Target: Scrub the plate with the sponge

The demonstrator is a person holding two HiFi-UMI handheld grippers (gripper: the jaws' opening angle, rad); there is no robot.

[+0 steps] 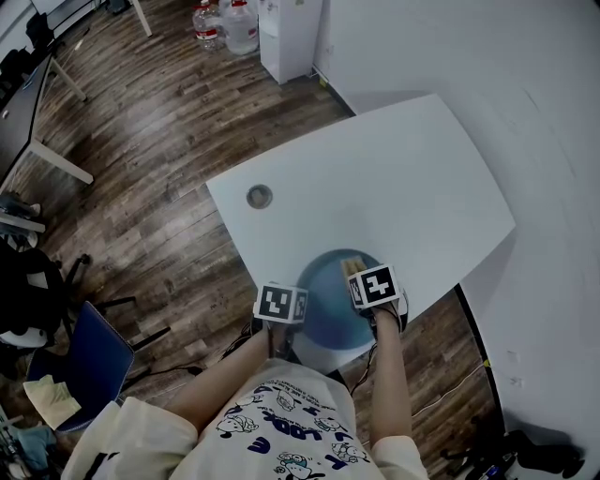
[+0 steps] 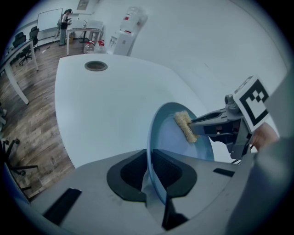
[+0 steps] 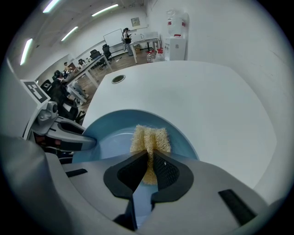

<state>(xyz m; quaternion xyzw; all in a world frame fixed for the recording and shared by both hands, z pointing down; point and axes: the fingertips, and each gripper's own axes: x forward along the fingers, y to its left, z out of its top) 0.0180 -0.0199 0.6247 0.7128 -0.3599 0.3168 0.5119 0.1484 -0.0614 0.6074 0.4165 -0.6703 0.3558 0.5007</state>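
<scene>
A blue plate [image 1: 328,305] rests at the near edge of the white table [image 1: 375,187]. My left gripper [image 2: 149,176] is shut on the plate's rim [image 2: 149,147], which stands edge-on between the pads. My right gripper [image 3: 149,170] is shut on a yellowish sponge [image 3: 149,140], squeezed in its middle and pressed on the plate's inside [image 3: 115,137]. In the left gripper view the sponge [image 2: 185,126] lies against the plate's upper part, with the right gripper's fingers [image 2: 211,120] behind it. From the head view, the sponge [image 1: 351,265] shows just beyond the right marker cube [image 1: 375,285].
A round grey cable hole [image 1: 260,197] sits in the table's left part. A white wall runs along the table's right side. Wooden floor, a blue chair [image 1: 80,361] and water bottles [image 1: 230,23] lie to the left and far back.
</scene>
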